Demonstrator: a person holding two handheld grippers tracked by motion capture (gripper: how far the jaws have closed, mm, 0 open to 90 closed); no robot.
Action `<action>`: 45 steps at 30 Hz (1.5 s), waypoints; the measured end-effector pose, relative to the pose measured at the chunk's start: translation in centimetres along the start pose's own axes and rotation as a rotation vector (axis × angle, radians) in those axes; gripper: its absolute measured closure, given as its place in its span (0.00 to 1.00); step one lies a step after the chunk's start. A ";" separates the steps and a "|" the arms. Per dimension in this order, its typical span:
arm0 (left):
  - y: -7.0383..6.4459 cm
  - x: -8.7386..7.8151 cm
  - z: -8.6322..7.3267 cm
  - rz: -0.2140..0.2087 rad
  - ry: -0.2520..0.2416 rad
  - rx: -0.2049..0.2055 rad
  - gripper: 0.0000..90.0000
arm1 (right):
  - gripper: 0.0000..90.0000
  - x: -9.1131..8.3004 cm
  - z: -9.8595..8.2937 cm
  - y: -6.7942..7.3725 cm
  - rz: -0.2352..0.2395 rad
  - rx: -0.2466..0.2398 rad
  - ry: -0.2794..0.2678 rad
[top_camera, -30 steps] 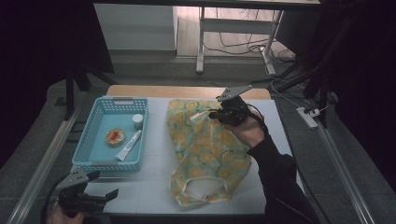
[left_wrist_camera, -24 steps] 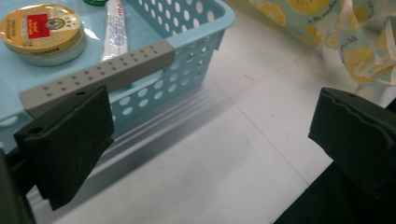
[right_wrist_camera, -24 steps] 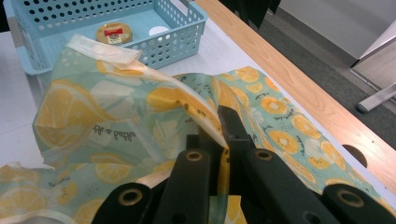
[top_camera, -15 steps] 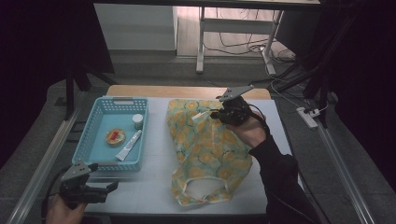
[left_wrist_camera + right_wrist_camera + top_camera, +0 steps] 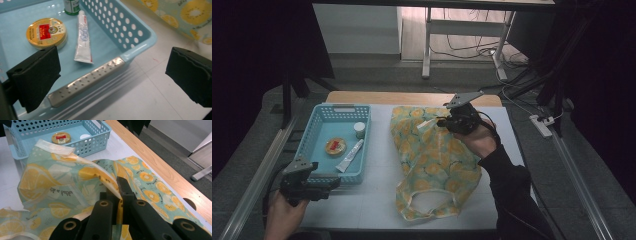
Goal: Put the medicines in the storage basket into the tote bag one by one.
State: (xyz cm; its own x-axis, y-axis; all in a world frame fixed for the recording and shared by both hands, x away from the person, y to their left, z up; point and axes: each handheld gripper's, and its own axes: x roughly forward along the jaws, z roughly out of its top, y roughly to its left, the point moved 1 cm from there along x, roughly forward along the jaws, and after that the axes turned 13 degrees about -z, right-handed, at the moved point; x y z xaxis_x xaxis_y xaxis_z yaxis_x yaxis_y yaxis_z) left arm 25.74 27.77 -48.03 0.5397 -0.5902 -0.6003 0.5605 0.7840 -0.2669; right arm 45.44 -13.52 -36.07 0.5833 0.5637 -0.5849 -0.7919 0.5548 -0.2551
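A fabric bag printed with orange slices (image 5: 437, 165) lies flat on the white table, its handles toward the near edge. My right gripper (image 5: 443, 121) is shut on the bag's far top edge (image 5: 110, 182) and lifts a fold of it. A light blue basket (image 5: 314, 145) holds a round gold tin (image 5: 46, 32), a white tube (image 5: 83, 37) and a small bottle (image 5: 359, 129). My left gripper (image 5: 332, 182) hangs open just in front of the basket's near rim (image 5: 87, 77), with nothing between its jaws.
A wooden strip (image 5: 412, 98) runs along the table's far edge. Metal rails (image 5: 257, 175) flank the table on both sides. White table surface (image 5: 367, 200) lies bare between basket and bag.
My left gripper has risen from the near left corner and moved forward to the basket's near rim. The right gripper stays where it was, holding the bag.
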 end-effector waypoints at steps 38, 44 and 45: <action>7.5 2.6 5.7 0.054 0.061 -0.088 0.00 | 0.99 0.2 0.3 0.3 -0.001 -0.012 0.000; 8.8 3.6 6.4 0.047 0.077 -0.090 0.00 | 0.99 0.3 0.2 0.4 0.002 -0.013 -0.003; 8.9 3.7 6.5 0.054 0.071 -0.082 0.00 | 0.99 0.3 0.2 0.4 0.002 -0.013 -0.005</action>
State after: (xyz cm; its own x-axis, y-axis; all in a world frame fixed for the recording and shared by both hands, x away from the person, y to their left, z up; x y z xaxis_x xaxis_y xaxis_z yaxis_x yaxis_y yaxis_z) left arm 36.79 31.31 -47.69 0.5203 -0.5337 -0.6667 0.4771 0.8291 -0.2915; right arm 45.35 -13.01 -36.15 0.5822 0.5678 -0.5819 -0.7955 0.5457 -0.2634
